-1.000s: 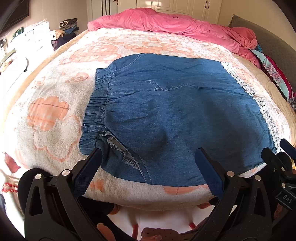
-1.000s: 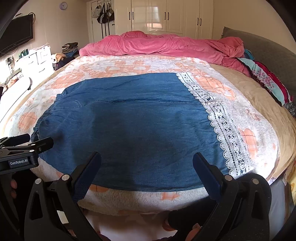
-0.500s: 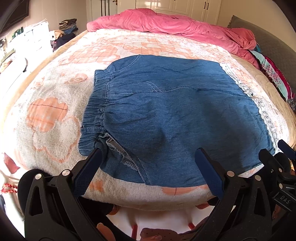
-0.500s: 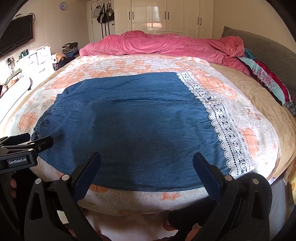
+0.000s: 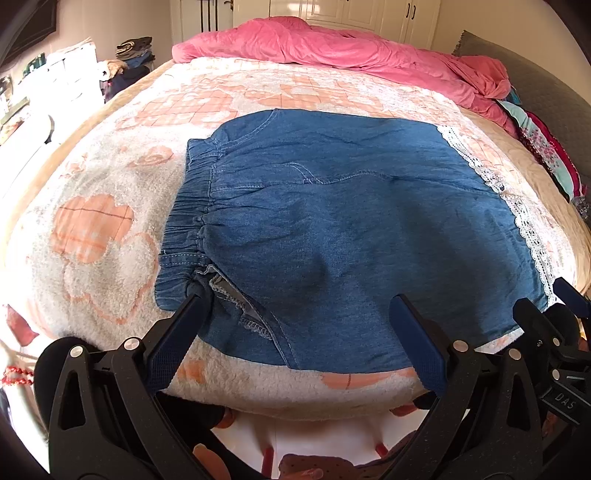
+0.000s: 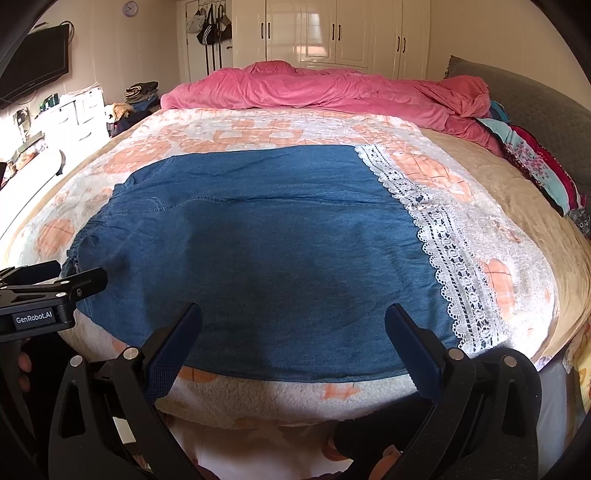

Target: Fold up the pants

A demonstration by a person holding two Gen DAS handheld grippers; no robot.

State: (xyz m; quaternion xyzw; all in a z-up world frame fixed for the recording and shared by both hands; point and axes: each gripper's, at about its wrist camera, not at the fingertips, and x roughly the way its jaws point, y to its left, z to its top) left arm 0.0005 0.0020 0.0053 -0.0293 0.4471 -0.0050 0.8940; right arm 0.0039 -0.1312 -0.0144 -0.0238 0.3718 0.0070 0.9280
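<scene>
Blue denim pants lie flat across the bed, elastic waistband to the left and white lace hems to the right. My left gripper is open over the near waist corner, where a pocket opening with frayed lining shows. Its left fingertip sits at the waistband's near corner. My right gripper is open above the near edge of the legs, holding nothing. Each gripper shows at the other view's edge: the right gripper and the left gripper.
The pants rest on a fluffy white and peach blanket. A rumpled pink duvet lies at the far end. Patterned clothes and a grey headboard are at the right. Drawers and wardrobes stand behind.
Both views have shifted only slightly. The pants lie as before and both grippers stay open.
</scene>
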